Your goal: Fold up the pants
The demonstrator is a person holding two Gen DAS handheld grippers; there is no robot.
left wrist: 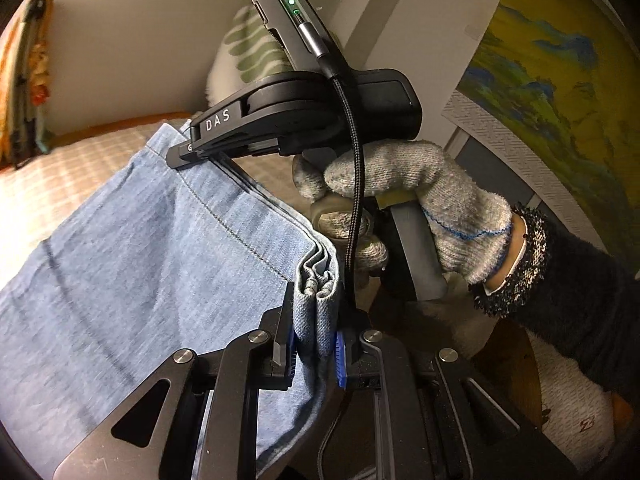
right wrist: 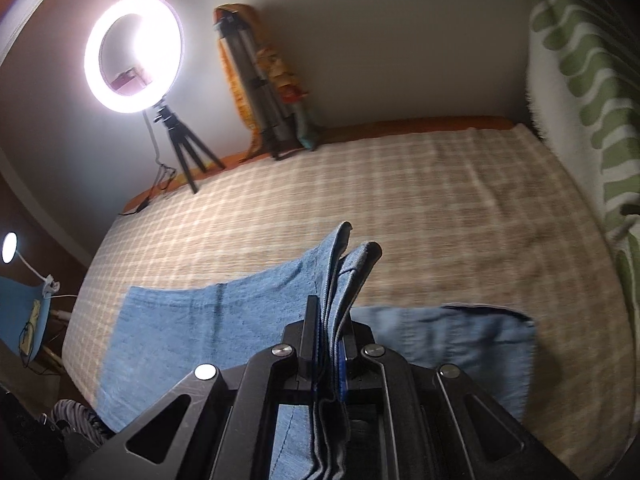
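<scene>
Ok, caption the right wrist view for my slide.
Right gripper clamped on a bunched edge of light blue pants above a checked bedspread, ring light glowing behind.

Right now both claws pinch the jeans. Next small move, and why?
Probably carry the lifted edge on across and lower it. Left claw and right claw each clamp bunched denim of the jeans, raised above the checked bed cover, so the fold isn't laid yet.

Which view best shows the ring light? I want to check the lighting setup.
The right wrist view: the lit ring light stands whole on its tripod against the wall beyond the checked bedspread. The left wrist view shows none of it; there the denim pants and the right gripper fill the frame.
</scene>
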